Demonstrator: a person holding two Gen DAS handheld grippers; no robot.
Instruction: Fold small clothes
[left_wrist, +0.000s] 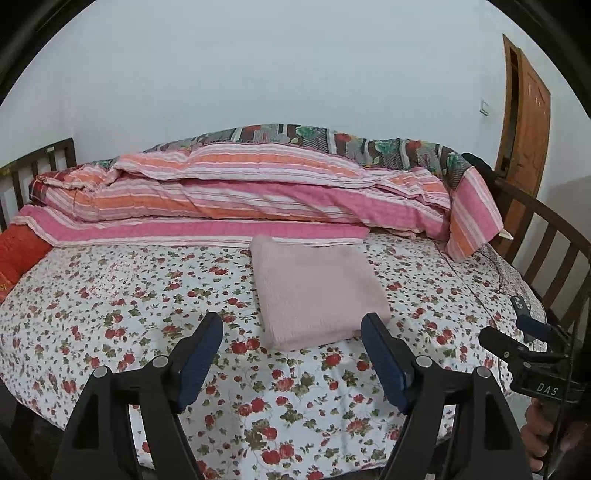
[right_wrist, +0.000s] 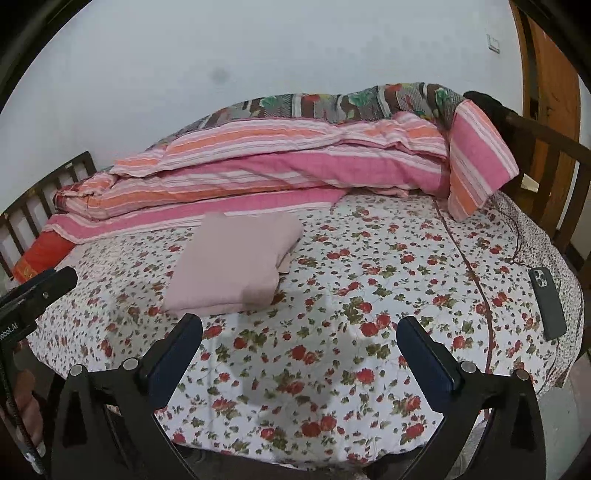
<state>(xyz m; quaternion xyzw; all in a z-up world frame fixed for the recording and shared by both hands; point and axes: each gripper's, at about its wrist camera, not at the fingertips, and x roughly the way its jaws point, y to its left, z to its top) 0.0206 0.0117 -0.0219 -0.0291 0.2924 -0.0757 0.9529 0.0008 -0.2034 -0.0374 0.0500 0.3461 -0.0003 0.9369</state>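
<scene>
Now, left wrist: the left gripper (left_wrist: 291, 332) gapes empty above the floral bedsheet (left_wrist: 129, 295) — a folded pink garment (left_wrist: 317, 291), soft and rectangular, lies mid-bed near the striped quilt (left_wrist: 240, 192). Right wrist: the right gripper (right_wrist: 299, 336) spread wide, empty — a slim dark phone (right_wrist: 547, 302) near the right edge.

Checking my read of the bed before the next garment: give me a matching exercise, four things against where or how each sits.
Things:
1. pink folded garment
2. phone
3. striped quilt
4. right gripper

Places or states:
A. lying near the bed's right edge, camera side up
B. heaped along the wall side of the bed
C. open, nothing between its fingers
D. folded flat in the middle of the floral sheet

Pairs: 1-D, 2-A, 3-B, 4-C
</scene>
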